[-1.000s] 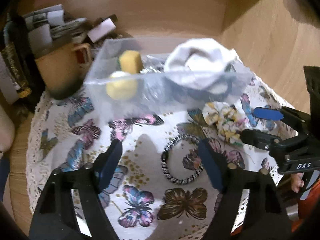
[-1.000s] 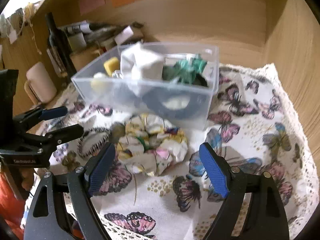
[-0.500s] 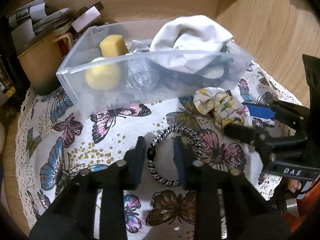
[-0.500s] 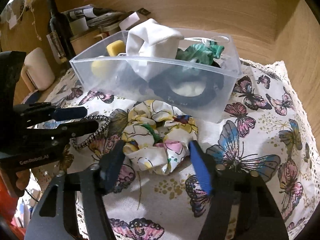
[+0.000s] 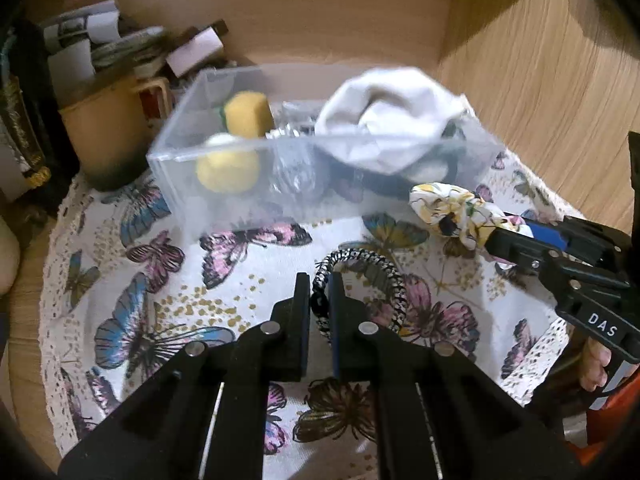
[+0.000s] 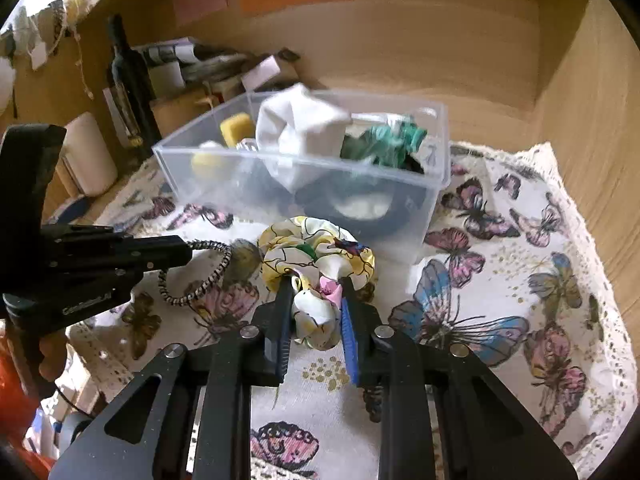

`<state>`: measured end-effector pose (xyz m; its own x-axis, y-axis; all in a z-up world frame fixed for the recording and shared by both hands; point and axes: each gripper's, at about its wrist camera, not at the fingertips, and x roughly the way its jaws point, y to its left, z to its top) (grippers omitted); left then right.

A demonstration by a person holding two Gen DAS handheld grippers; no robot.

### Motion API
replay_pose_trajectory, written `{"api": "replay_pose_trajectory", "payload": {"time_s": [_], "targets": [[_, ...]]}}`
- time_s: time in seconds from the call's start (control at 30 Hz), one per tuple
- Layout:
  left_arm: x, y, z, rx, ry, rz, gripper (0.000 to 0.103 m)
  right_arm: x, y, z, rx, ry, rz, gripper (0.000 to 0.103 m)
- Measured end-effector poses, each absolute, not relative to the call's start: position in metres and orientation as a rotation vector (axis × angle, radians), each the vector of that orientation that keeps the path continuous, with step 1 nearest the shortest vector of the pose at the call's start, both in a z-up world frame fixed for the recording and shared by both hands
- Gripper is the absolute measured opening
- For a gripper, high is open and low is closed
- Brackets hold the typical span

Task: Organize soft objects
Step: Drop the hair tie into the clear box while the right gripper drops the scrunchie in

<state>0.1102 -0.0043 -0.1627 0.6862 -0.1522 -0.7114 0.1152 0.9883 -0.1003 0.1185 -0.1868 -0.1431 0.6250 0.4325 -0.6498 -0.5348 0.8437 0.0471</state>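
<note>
My left gripper is shut on a black-and-white braided hair tie, lifted a little off the butterfly cloth; it also shows in the right wrist view. My right gripper is shut on a floral scrunchie, which also shows in the left wrist view. Behind both stands a clear plastic box holding a white cloth, yellow sponges, a green fabric and a dark ring.
A butterfly-print cloth covers the table. A tan mug, a dark bottle and stacked papers stand at the back left. Wooden walls close the back and the right side.
Both grippers closed from wide open: the left onto the hair tie, the right onto the scrunchie. Both items now sit slightly raised.
</note>
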Motion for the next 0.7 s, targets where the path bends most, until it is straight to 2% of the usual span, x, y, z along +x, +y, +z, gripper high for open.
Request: {"api": "replay_pose_trajectory", "payload": {"time_s": [0.7], "targets": [[0.108, 0.02, -0.08, -0.12, 0.541, -0.066, 0.008, 0.105, -0.189, -0.064, -0.14, 0.431, 0.56, 0.019]]}}
